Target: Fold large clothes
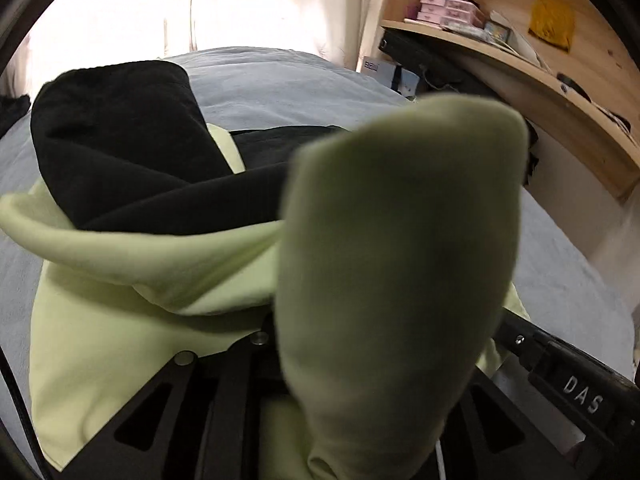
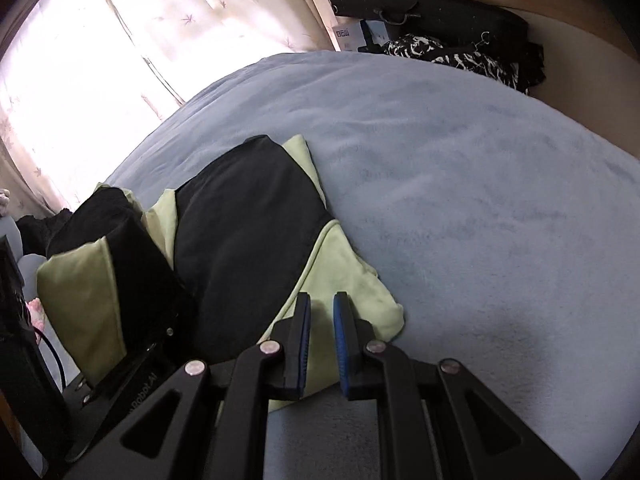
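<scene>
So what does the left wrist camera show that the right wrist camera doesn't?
Only the left wrist view shows a wooden shelf with pink boxes and a yellow item, plus a fold of green cloth draped close over the left gripper, hiding its fingertips.

Only the right wrist view shows the right gripper, nothing between its blue pads, and a black-and-white patterned item beyond the bed.

Both show the green and black garment, the blue-grey bed cover and the leaf-patterned curtain.

Blue-grey bed (image 2: 460, 168), sunlit leaf-print curtains (image 2: 132, 32), wooden shelf (image 1: 532, 76)
</scene>
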`<state>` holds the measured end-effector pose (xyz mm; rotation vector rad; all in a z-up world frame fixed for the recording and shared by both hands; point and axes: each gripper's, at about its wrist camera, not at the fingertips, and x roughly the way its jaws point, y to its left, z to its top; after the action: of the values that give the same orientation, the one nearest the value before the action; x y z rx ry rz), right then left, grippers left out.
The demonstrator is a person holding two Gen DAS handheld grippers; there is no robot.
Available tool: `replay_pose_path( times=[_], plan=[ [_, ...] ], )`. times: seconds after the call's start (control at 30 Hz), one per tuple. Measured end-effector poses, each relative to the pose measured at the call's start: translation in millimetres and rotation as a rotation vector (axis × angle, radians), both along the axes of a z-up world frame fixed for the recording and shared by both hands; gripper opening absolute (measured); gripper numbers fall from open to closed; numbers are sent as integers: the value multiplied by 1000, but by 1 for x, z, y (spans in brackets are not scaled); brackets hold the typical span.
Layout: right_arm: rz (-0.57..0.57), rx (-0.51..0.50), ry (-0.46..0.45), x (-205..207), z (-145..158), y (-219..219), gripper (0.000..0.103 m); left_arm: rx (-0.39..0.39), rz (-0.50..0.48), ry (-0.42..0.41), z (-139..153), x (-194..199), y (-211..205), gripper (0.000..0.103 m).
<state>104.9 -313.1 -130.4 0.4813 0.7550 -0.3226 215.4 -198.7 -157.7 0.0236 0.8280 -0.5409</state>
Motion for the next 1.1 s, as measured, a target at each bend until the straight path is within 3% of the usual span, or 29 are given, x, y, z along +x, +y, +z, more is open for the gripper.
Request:
replay_pose_path(
  times=[0.13,0.2,0.27,0.37,0.43,0.47,0.5,0.7,0.97,1.1],
  plan=[
    [7,-12,-4,-1,0,1,12,-34,15,35,8,3,0,17],
    [5,-6,-22,-3,0,-4,12,-64,7,6,21,-3,-3,17],
    [-2,10,-24,0,-1,-8,12,-36,-7,-29,24,-7,-17,18],
    [-3,29,-22,-2,0,-11,12,21,-26,48,5,12,-30,28],
    [-4,24,-22,-3,4,-11,12,37,-48,47,-5,10,-30,31],
    [-2,21,-26,-4,6,-11,12,29,-63,40,-2,8,-28,40],
    [1,19,-31,-6,8,-12,12,2,-91,62,1,8,-26,61],
    [8,22,-76,-14,26,-21,19,-71,-88,128,15,5,-10,78],
    [84,51,-166,-21,61,-18,45,-170,-66,167,46,-8,34,80],
    [166,65,-189,-15,78,-10,51,-207,-27,153,64,-20,75,80]
  ],
)
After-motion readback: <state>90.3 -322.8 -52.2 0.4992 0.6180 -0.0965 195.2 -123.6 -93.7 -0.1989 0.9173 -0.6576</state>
